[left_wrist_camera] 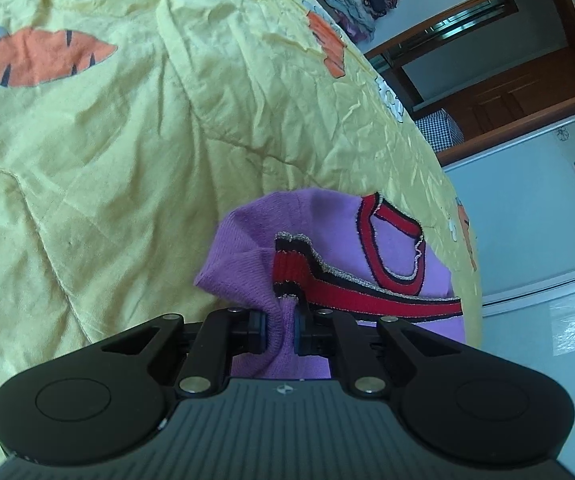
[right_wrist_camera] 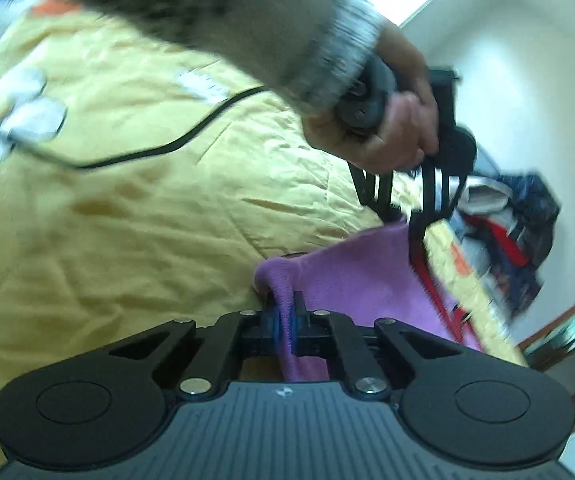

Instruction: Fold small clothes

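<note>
A purple knit top [left_wrist_camera: 327, 248] lies at lower centre on a yellow quilt [left_wrist_camera: 107, 152]. The left gripper [left_wrist_camera: 280, 330] and right gripper [right_wrist_camera: 285, 322] each clamp a bunched edge. It looks soft, light and limp; corners give the surest hold.
</note>
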